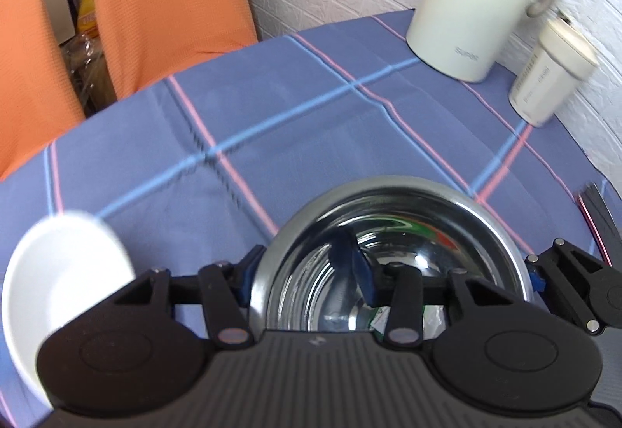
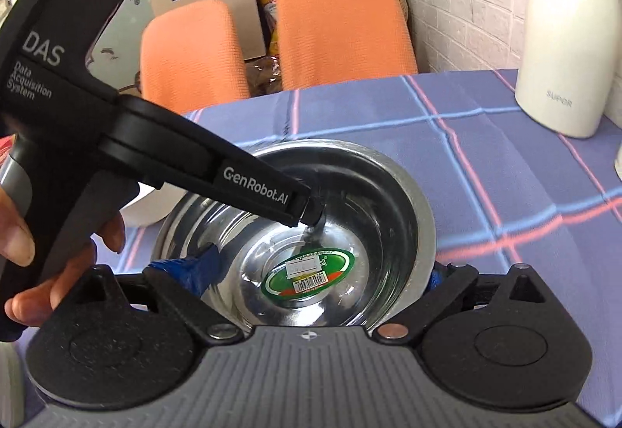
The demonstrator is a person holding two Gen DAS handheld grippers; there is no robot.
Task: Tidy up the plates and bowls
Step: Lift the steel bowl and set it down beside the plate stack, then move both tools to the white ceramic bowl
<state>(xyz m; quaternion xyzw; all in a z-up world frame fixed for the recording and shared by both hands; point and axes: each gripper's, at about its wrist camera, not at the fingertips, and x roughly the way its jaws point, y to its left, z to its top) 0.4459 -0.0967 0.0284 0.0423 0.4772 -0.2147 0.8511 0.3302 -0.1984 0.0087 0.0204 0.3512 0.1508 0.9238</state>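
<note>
A shiny steel bowl [image 1: 408, 229] [image 2: 361, 194] with a green sticker [image 2: 315, 270] on its bottom sits tilted right in front of both cameras. My left gripper [image 1: 307, 272] [image 2: 311, 216] is shut on the bowl's left wall, one finger outside the rim and one inside. My right gripper [image 2: 311, 270] stands wide open, its left finger inside the bowl and its right finger just outside the right rim. That blue fingertip [image 1: 538, 278] also shows in the left wrist view. A white bowl [image 1: 58, 284] [image 2: 144, 208] rests on the cloth to the left, partly under the steel bowl.
The table wears a blue checked cloth [image 1: 272, 109] [image 2: 505, 175]. A tall cream thermos jug [image 1: 474, 0] [image 2: 571, 39] and a small lidded cup [image 1: 548, 78] stand at the back right by the brick wall. Two orange chairs [image 1: 167, 0] [image 2: 342, 27] line the far edge. A hand [image 2: 23, 226] holds the left gripper.
</note>
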